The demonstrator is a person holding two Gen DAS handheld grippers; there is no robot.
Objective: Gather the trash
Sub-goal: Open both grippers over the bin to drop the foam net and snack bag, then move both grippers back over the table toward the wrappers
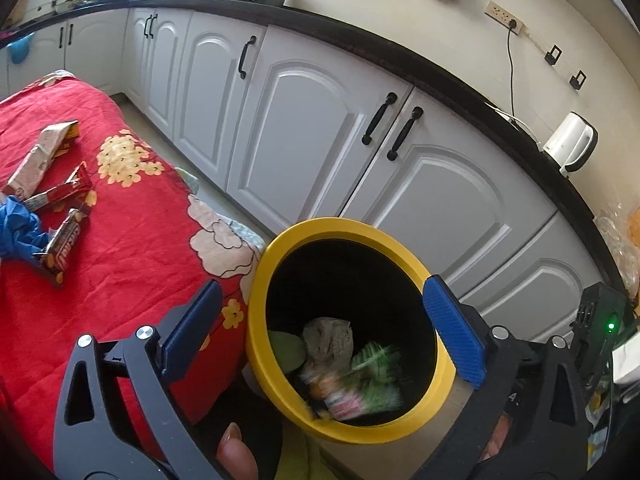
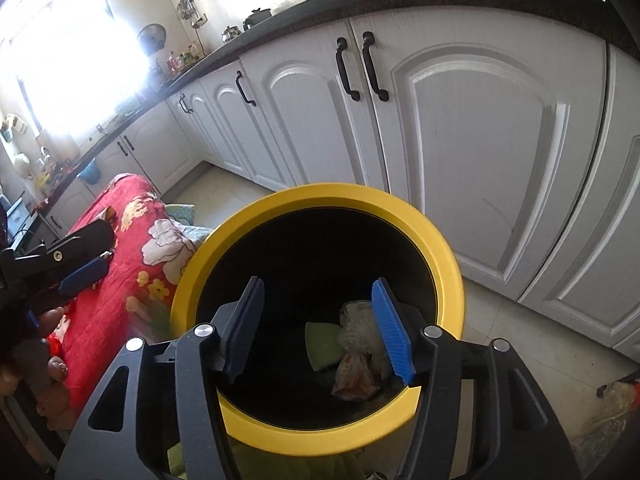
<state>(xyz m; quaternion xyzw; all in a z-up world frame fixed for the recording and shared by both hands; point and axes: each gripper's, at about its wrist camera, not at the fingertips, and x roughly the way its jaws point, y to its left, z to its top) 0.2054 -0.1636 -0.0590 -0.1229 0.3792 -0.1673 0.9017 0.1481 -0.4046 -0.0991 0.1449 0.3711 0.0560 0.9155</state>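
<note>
A yellow-rimmed bin (image 1: pixel 320 228) (image 2: pixel 320 194) with a black inside stands on the floor beside a table under a red flowered cloth (image 1: pixel 132 240). My left gripper (image 1: pixel 324 332) hangs wide open over the bin's mouth with nothing between its fingers. Below it, blurred green and orange wrappers (image 1: pixel 356 388) lie among crumpled paper (image 1: pixel 328 336) in the bin. My right gripper (image 2: pixel 318 332) is open and empty over the same bin, above a crumpled bag (image 2: pixel 356 360). On the cloth lie a brown snack wrapper (image 1: pixel 60 256), a red wrapper (image 1: pixel 56 194), a flattened carton (image 1: pixel 40 152) and a blue glove (image 1: pixel 16 228).
White cabinet doors (image 1: pixel 304 120) with black handles run under a black counter (image 1: pixel 460 84) just behind the bin. A white kettle (image 1: pixel 572 144) stands on the counter. A clear plastic bag (image 2: pixel 612 412) lies on the tiled floor at the right.
</note>
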